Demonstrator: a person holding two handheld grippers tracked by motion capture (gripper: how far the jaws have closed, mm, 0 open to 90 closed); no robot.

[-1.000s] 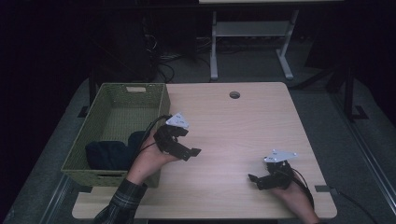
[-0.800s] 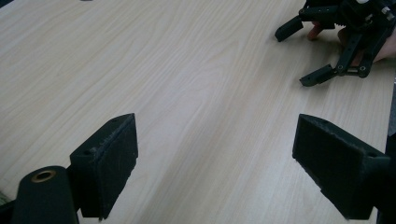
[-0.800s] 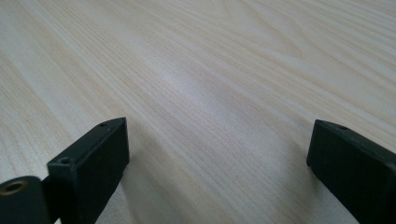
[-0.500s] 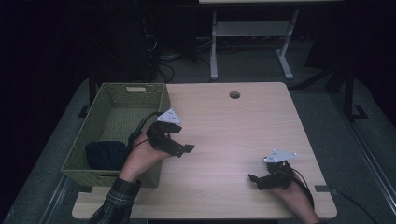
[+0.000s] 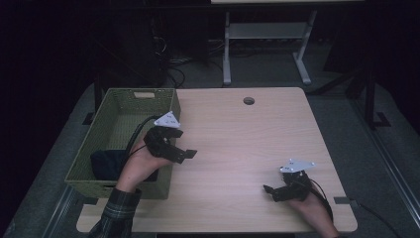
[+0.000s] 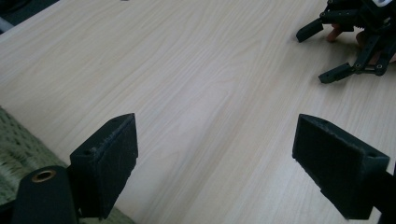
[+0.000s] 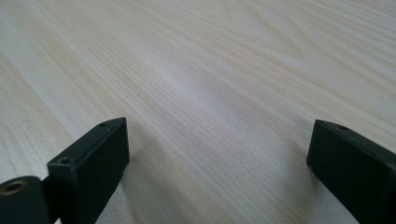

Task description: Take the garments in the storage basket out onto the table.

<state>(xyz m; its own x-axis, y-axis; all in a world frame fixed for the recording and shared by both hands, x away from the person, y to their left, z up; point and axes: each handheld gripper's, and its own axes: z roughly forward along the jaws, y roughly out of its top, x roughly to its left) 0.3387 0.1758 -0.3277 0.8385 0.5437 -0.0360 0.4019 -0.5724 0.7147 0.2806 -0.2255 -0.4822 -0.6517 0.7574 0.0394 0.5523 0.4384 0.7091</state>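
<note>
Counting first: one pale wood-grain table (image 5: 237, 148), one green woven rectangular basket (image 5: 116, 111), one dark blue folded cloth (image 5: 106, 162), two black two-jaw grippers. No brand, label or writing can be read on any of them.

Left gripper (image 5: 184, 154) is held just above the table beside the basket's right wall, over bare wood; its grey three-cornered plate sits on top and a black cable trails back over the basket. In the left gripper view its two black pads stand wide apart with nothing between them, bare grain showing in the gap (image 6: 215, 154). A strip of green weave shows at the lower left corner of that view.

Right gripper (image 5: 271, 191) sits low at the near right part of the table, well apart from the left one, with a hand behind it at the table's front edge. In the right gripper view its jaws are also spread wide, empty, plain wood between them (image 7: 219, 163). It appears too at the upper right of the left gripper view, jaws parted.

The basket stands at the table's left edge. The dark cloth lies inside it, in the near end, partly behind the left forearm in a plaid sleeve (image 5: 116, 215). One round cable hole (image 5: 248, 100) sits near the table's far edge.
</note>
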